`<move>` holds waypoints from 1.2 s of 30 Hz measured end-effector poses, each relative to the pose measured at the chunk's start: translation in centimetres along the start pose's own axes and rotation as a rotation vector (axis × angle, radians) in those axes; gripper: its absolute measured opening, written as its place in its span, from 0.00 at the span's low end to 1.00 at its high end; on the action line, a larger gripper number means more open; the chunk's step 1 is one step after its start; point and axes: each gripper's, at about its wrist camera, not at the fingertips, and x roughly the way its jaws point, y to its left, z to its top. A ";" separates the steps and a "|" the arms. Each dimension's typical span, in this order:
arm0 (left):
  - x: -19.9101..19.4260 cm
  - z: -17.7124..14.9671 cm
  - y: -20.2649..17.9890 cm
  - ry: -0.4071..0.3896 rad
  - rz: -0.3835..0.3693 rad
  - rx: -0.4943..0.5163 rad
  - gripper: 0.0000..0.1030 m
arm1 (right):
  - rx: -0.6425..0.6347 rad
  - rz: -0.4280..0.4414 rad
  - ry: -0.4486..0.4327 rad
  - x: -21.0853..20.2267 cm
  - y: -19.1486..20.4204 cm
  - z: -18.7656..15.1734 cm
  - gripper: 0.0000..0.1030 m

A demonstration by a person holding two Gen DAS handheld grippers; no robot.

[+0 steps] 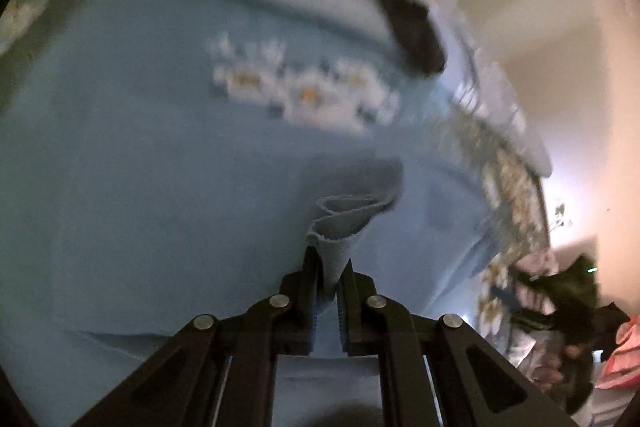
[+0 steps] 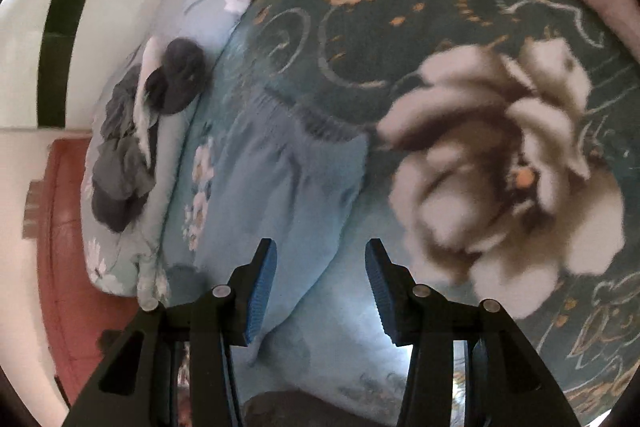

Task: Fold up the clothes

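Blue garment spread on floral bed cover; left tool pinching bunched hem, mid-fold. Right tool gaping, empty, above cloth. Next, likely: carry hem across, right tool takes matching edge.

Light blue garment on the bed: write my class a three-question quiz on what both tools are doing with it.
1. True or false: the left tool is shut on a bunched edge of the light blue garment.
2. The right tool is: A) open, holding nothing B) shut on the garment C) gripping a pillow.
3. Fill in: the garment's print shows white ____.

Key: 1 true; 2 A; 3 flowers.
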 end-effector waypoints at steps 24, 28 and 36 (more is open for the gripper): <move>-9.6 -6.3 15.0 -0.149 0.003 -0.425 0.55 | -0.357 0.022 0.366 17.9 14.5 -5.1 0.46; -9.7 -6.6 15.5 -0.161 -0.013 -0.438 0.55 | -0.423 -0.025 0.338 18.2 16.1 -5.5 0.16; -9.6 -5.5 15.1 -0.158 -0.039 -0.419 0.55 | -0.681 0.071 0.264 14.3 20.7 -6.1 0.09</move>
